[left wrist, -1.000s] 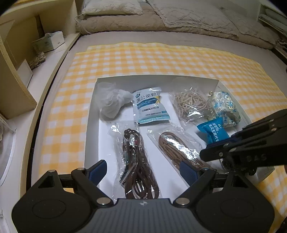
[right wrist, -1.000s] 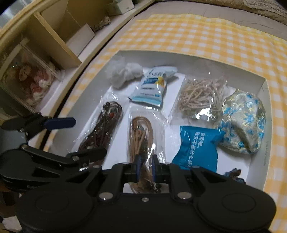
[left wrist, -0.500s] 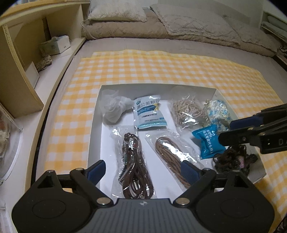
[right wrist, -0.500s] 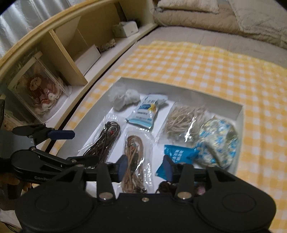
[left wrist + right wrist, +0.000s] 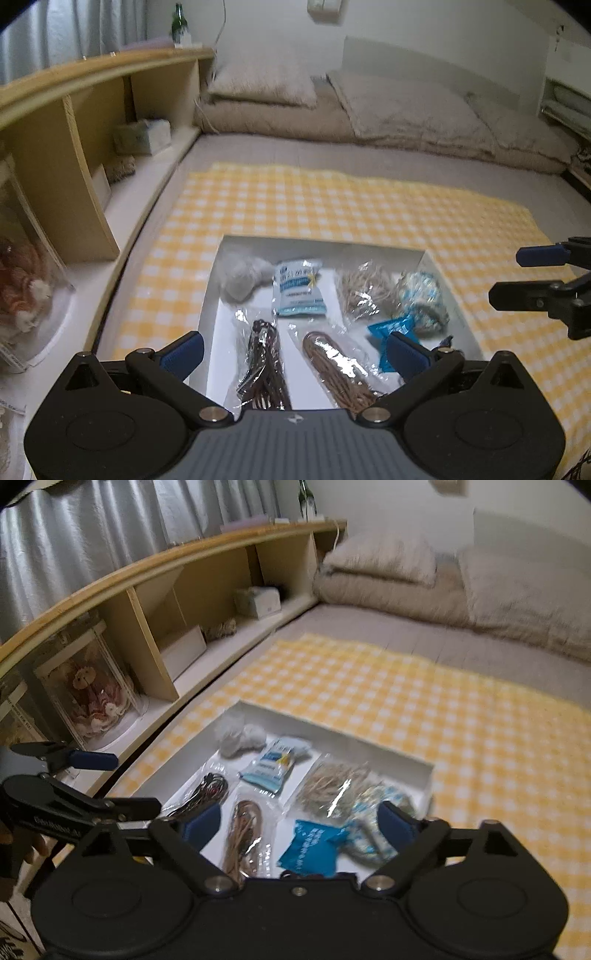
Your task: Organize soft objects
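Note:
A white shallow box point(image 5: 391, 248) point(image 5: 332, 734) lies on the yellow checked cloth. In it lie a white fluffy bundle point(image 5: 240, 275) point(image 5: 240, 734), a light blue packet point(image 5: 299, 288) point(image 5: 275, 764), a bag of pale cords point(image 5: 364, 291) point(image 5: 332, 784), a blue-patterned pouch point(image 5: 421, 299), a blue sachet point(image 5: 391, 332) point(image 5: 310, 851) and two bagged cord coils point(image 5: 266, 362) point(image 5: 340, 369). My left gripper point(image 5: 293, 350) is open and empty above the box's near edge. My right gripper point(image 5: 299, 821) is open and empty, raised over the box's near right side.
The yellow checked cloth point(image 5: 332, 203) covers a grey mattress. Pillows and bedding point(image 5: 369, 107) lie at the far end. A wooden shelf unit point(image 5: 74, 129) runs along the left with a tissue box point(image 5: 142, 134) and a boxed doll point(image 5: 92, 686).
Both grippers rose and pulled back from the box. The right gripper went from shut to open, leaving a dark tangled item in the box's near right corner.

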Action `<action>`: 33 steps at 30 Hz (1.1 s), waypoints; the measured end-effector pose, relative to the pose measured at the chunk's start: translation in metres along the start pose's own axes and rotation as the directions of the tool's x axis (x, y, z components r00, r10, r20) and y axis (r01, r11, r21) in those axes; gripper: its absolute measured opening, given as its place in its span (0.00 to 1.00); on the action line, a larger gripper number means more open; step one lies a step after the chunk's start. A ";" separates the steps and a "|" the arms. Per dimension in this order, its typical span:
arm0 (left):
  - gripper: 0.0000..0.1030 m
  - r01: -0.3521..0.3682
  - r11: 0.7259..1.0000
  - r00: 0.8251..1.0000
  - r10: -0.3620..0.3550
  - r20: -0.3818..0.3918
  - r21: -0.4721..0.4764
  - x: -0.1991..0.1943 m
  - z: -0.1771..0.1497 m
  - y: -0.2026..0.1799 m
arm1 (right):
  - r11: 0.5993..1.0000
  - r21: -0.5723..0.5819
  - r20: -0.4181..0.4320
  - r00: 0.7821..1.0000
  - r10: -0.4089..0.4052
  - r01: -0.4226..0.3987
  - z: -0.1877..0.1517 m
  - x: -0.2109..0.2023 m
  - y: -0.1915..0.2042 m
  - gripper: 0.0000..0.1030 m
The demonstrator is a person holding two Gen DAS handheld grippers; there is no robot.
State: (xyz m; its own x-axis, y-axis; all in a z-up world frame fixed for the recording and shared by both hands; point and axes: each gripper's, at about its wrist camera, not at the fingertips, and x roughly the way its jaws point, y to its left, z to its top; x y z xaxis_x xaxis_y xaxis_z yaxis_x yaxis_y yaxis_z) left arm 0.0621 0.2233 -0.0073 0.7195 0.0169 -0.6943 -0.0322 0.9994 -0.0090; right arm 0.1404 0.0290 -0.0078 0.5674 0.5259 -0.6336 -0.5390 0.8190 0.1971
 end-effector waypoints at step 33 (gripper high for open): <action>1.00 -0.018 1.000 0.972 0.015 0.235 0.012 -0.087 -0.065 -0.065 | 0.984 0.071 0.246 0.953 -0.179 0.166 -0.096 -0.114 -0.003 1.00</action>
State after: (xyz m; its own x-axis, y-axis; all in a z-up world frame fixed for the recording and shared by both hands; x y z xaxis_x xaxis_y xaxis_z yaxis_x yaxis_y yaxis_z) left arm -0.0437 0.1546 0.0066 0.8618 0.0380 -0.5058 -0.0369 0.9992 0.0122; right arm 0.0173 -0.0555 -0.0076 0.7899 0.4112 -0.4550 -0.3914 0.9092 0.1422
